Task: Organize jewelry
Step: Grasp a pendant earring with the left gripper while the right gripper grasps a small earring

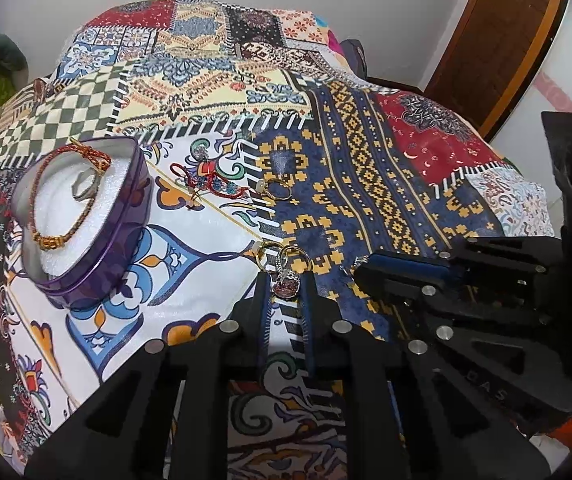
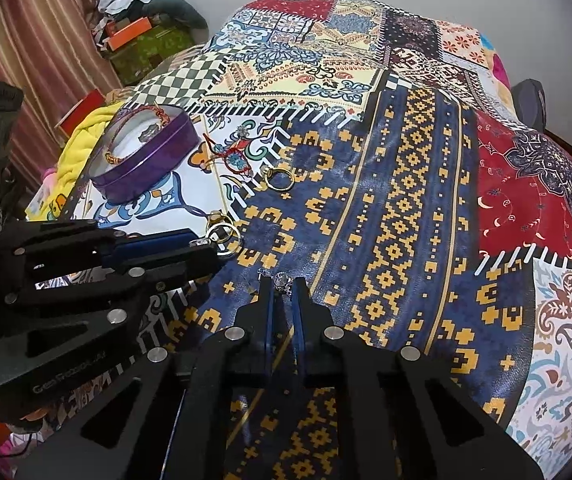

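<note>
Far off to the left gripper's [image 1: 284, 280] left sits the purple tin [image 1: 86, 216], a braided bracelet [image 1: 66, 196] draped over its white padding. Ahead and slightly left of those fingertips lie a red thread bracelet [image 1: 206, 182] and a gold ring [image 1: 276, 188]. Right at the tips, the narrowed jaws bracket a stone-set ring [image 1: 286, 282] from a small cluster of rings [image 1: 282, 258]; whether they actually pinch it, I cannot tell. To the right, the right gripper [image 2: 282, 282], also narrow, has a small crystal earring [image 2: 281, 280] at its tips. The left gripper is nearer the tin, so its load likely travels leftward.
</note>
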Available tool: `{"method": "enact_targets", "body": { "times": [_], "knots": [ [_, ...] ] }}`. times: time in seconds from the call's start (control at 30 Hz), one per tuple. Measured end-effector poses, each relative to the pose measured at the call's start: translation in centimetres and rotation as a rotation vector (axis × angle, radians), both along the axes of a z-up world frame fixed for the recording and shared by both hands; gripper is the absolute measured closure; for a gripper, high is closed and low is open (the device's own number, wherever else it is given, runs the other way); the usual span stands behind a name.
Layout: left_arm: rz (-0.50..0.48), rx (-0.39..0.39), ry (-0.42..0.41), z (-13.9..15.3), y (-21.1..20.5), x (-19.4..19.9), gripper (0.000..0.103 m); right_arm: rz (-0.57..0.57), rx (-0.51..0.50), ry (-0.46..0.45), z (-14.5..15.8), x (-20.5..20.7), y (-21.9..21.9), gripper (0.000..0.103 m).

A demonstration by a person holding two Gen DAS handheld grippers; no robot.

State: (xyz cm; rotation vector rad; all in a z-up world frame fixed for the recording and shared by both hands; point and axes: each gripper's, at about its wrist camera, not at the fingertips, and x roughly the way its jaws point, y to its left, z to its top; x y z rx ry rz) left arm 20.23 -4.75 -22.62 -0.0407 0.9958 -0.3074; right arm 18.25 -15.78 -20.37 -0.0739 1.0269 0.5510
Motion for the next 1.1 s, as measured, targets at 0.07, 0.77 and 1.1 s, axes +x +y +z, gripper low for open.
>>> {"method": "enact_targets", "body": {
  "times": [0.07, 0.77, 1.1],
  "knots": [
    [0.002, -0.001, -0.017, 0.7, 0.2, -0.5, 0.090, -0.009, 0.005, -0.006, 0.3, 0.1, -0.2, 0.097],
    [0.073, 0.001, -0.124, 5.1, 3.8, -4.3, 0.090, -0.034, -0.068, -0.025, 0.9, 0.6, 0.1, 0.072],
    [0.097, -0.010, -0.112, 4.6, 4.6, -4.2, 0.090, -0.030, -0.066, -0.022, -0.2, 0.8, 0.3, 0.094]
  ]
}}
